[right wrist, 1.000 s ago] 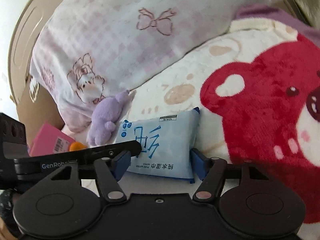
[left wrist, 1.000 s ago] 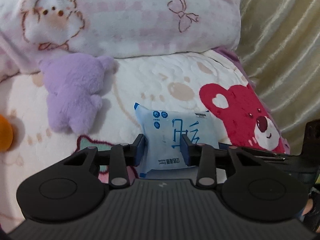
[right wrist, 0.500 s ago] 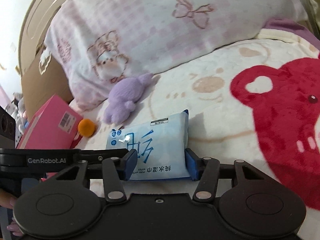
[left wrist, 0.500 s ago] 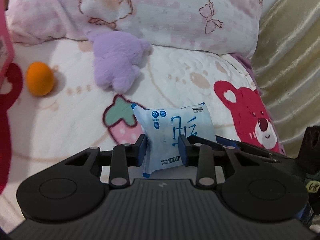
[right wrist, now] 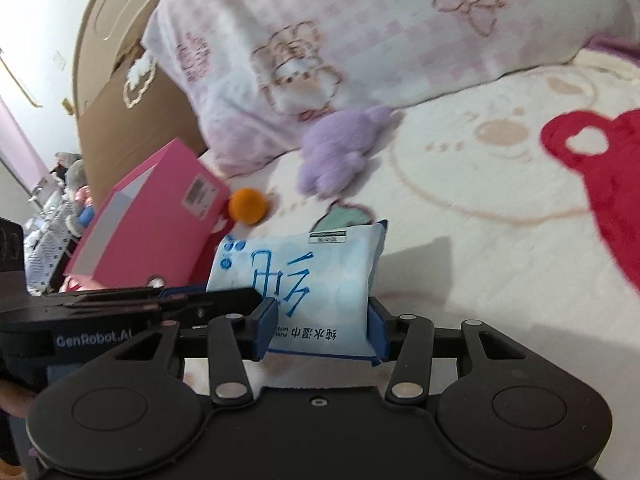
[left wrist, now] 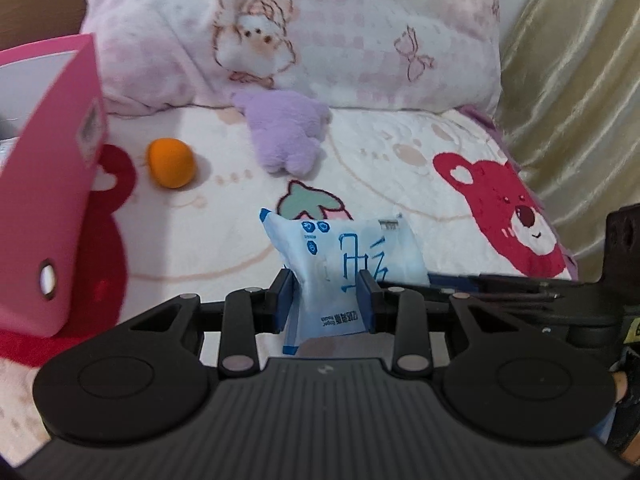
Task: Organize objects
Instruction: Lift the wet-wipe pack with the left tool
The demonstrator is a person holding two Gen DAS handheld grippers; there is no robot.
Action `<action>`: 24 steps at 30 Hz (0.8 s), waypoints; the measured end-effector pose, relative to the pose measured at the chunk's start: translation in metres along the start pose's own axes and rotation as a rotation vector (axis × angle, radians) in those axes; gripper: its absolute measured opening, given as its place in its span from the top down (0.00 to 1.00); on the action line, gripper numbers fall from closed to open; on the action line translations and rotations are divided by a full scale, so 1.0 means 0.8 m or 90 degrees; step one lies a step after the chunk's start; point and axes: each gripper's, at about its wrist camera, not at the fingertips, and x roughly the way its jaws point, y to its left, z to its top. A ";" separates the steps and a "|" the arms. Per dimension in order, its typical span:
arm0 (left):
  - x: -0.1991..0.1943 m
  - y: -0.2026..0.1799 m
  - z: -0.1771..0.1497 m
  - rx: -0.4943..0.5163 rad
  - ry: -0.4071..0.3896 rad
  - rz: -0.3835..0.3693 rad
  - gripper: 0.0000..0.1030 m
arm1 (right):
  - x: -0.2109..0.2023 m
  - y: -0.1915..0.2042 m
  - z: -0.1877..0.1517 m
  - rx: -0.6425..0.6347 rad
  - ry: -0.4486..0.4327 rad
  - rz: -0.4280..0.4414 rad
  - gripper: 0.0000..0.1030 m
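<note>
Blue wipes pack (left wrist: 344, 268) is pinched by your left gripper (left wrist: 326, 296); your right gripper (right wrist: 320, 330) has just closed onto it too.

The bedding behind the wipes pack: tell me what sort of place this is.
Most likely a bedroom, on a bed: a checked pink pillow lies at the head of a plush bear-print blanket, with a curved headboard behind.

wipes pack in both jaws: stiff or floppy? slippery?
The wipes pack is probably soft: its film buckles where the left gripper pinches it. The glossy wrapper may slip. The right gripper, whose jaws just closed in, also clamps it, so sagging seems unlikely.
</note>
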 end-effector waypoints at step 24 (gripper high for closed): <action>-0.121 0.045 -0.049 -0.030 0.026 -0.007 0.70 | -0.031 0.121 -0.070 -0.025 0.002 -0.009 0.46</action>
